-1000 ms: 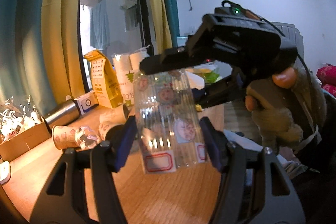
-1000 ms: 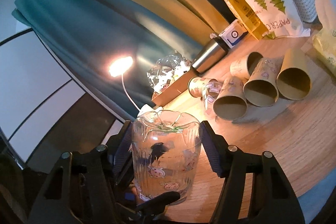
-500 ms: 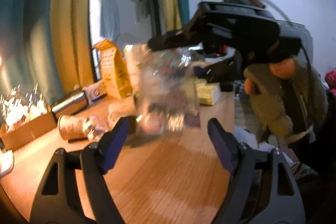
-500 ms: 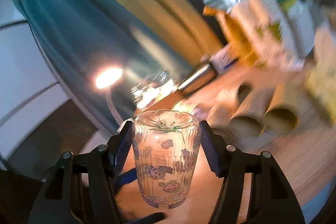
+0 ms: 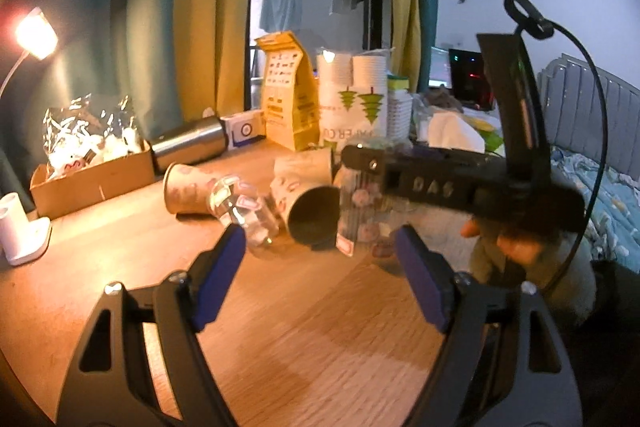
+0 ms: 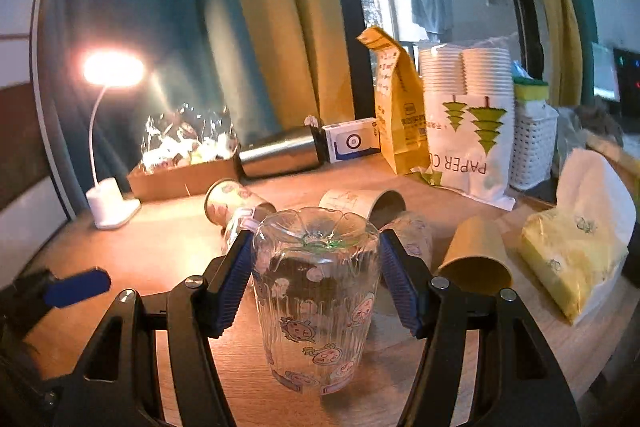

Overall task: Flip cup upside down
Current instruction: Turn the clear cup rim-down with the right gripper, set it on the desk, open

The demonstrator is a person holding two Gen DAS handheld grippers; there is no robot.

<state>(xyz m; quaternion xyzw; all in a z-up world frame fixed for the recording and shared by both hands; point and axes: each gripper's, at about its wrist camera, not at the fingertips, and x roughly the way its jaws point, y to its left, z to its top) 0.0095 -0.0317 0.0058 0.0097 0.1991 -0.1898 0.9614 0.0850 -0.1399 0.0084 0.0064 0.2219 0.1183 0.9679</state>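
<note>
Grip: right gripper [image 6: 316, 283] clamped on the clear cup [image 6: 316, 299], pads at its upper sides, near the base.
Cup: base up, mouth down, between the fingers, at or just above the wooden table [image 6: 420, 387]; contact unclear.
Left gripper [image 5: 320, 279]: jaws spread, empty, cup just ahead of it.
Next: I'd lower straight, keep the rim level, release only once seated.
Hazard: paper cups [image 6: 476, 259] lying just beyond the fingers.
</note>
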